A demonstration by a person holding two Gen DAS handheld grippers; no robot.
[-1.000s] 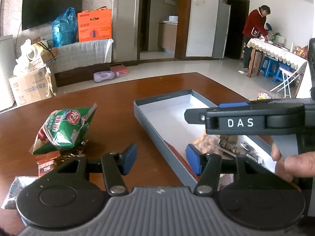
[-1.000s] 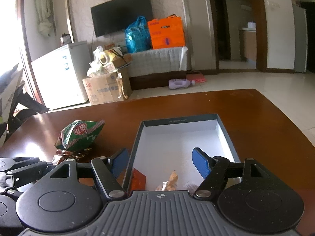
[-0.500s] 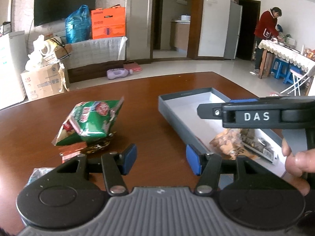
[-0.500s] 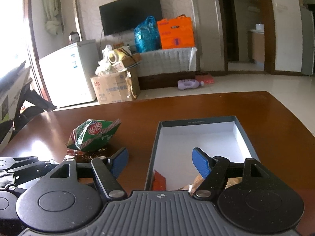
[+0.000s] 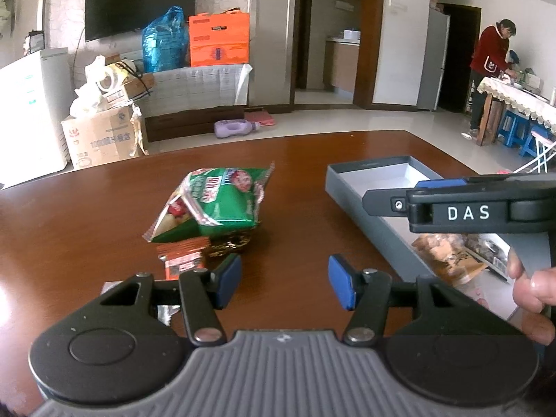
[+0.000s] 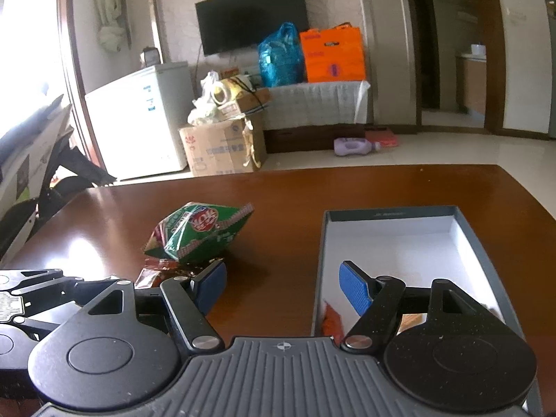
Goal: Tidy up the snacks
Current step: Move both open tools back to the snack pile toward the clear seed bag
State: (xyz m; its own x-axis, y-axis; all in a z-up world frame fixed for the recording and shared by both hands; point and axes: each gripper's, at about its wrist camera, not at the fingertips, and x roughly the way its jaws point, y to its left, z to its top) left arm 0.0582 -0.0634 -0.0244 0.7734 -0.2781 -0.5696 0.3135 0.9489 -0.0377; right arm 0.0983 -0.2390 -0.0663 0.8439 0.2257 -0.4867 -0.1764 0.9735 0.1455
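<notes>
A green snack bag (image 5: 215, 205) (image 6: 198, 232) lies on the brown table, on top of a small orange packet (image 5: 184, 257) and a dark gold-patterned one. My left gripper (image 5: 285, 285) is open and empty, just in front of this pile. To the right lies a grey box (image 5: 351, 194) (image 6: 321, 260) with a white inside; several snack packets (image 5: 448, 253) lie at its near end. My right gripper (image 6: 283, 286) is open and empty, straddling the box's left wall; seen from the side in the left wrist view, it hangs over the box.
A silvery wrapper (image 5: 163, 312) lies at the table's near left, partly under my left gripper. Beyond the table are a cardboard box (image 5: 100, 139), a white fridge (image 6: 139, 121) and a person (image 5: 490, 69) at a far side table.
In both views the box and the snacks have slid to the right. The green bag is now ahead of my left gripper, which earlier straddled the box's near wall. Both jaws kept their width.
</notes>
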